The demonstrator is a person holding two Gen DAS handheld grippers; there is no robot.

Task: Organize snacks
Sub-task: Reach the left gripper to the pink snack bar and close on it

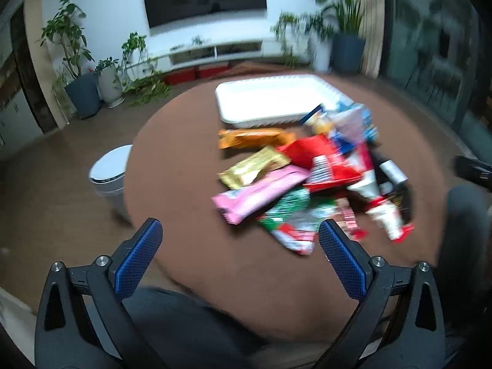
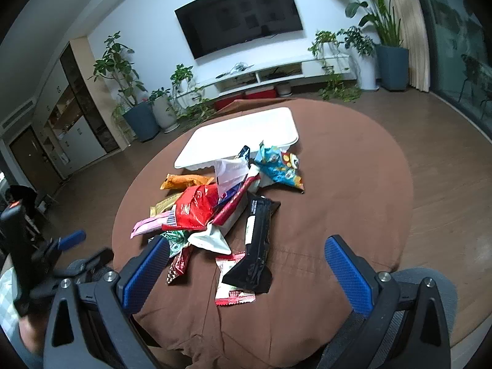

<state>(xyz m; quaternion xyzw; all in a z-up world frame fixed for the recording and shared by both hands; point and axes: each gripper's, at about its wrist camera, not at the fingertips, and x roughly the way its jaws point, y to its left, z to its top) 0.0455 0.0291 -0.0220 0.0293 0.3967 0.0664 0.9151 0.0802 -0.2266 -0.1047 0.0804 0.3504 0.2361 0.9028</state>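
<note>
While both hover: my right gripper (image 2: 246, 264) wide open, empty; left gripper (image 1: 240, 249) same.
Nearest: black packet (image 2: 256, 240), R side, long axis pointing away.
Tray (image 2: 212, 153): prob. empty, beyond pile.

- Snack pile (image 2: 221, 212) sits mid-table (image 2: 353, 184), the tray (image 2: 246, 132) just behind it.
- One packet (image 2: 258, 243) lies at the pile's right, nearer edge.

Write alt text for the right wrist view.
An open right tool hangs over a heap of snack packets on a round brown table, with an empty white tray behind the heap. The left tool shows at the left edge.
</note>
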